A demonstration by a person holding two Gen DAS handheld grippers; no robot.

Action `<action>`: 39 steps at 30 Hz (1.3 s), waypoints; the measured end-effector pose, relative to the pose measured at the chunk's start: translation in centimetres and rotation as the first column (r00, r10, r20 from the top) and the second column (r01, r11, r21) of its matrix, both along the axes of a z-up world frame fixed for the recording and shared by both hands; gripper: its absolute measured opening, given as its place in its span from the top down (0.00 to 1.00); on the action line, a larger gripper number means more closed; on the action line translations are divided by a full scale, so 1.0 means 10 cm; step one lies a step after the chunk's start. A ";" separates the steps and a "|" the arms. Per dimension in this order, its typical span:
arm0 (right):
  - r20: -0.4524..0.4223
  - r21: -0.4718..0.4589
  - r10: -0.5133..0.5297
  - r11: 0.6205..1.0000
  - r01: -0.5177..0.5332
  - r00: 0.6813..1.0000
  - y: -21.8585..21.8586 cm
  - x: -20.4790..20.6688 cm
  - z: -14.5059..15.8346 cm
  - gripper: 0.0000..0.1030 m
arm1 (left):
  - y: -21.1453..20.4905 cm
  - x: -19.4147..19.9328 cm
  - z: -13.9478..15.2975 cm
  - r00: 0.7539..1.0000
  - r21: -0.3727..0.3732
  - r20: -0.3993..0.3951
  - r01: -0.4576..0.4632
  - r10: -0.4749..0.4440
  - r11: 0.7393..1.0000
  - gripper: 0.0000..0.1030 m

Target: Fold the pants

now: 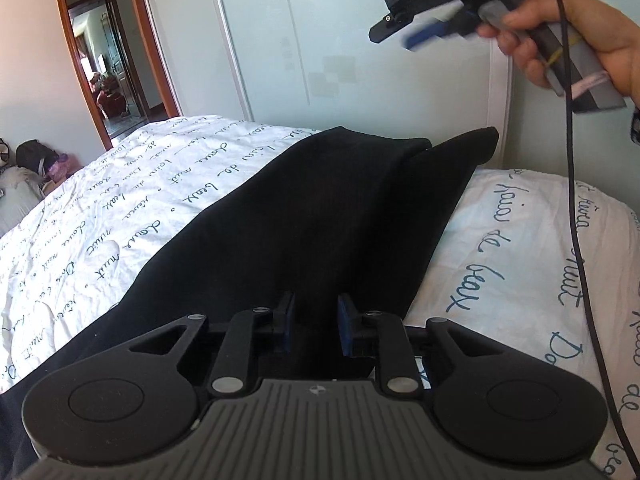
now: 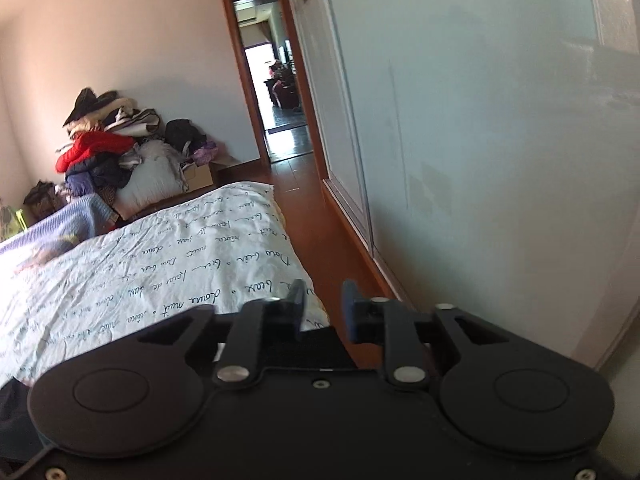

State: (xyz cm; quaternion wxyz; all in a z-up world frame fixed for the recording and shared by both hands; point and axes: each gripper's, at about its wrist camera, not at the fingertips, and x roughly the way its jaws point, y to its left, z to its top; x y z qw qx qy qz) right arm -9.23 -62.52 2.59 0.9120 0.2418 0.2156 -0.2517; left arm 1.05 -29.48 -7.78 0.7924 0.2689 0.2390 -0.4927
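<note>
Black pants (image 1: 304,216) lie stretched along the bed, their two leg ends at the far end near the wardrobe. My left gripper (image 1: 316,320) sits low over the near part of the pants, its blue-padded fingers apart with black cloth between them, not pinched. My right gripper (image 1: 394,34) is held high in the air at the top right of the left wrist view, blurred, empty. In the right wrist view the right gripper (image 2: 324,306) has its fingers apart, nothing between them, above the bed edge and floor.
The bed has a white cover with blue script (image 1: 120,200). A pale wardrobe door (image 2: 500,120) runs along the right. Wooden floor (image 2: 316,216) lies between bed and wardrobe. A clothes pile (image 2: 108,148) sits by the far wall. A black cable (image 1: 576,240) hangs from the right hand.
</note>
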 end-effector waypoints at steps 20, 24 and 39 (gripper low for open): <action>0.077 0.489 -0.145 0.867 0.089 0.986 -0.28 -0.02 -0.93 0.91 | 0.00 -0.06 0.04 1.000 -0.029 0.012 -0.025 0.026 0.999 0.93; 0.153 0.413 -0.115 0.910 0.042 0.982 -0.18 -0.01 -0.57 0.91 | 0.05 -0.06 0.14 1.000 -0.052 -0.004 -0.020 0.020 0.998 0.94; 0.121 0.489 -0.227 0.861 0.141 0.966 0.00 -0.77 -0.79 0.74 | 0.21 -0.39 0.11 0.993 -0.025 -0.017 0.117 -0.117 0.993 0.95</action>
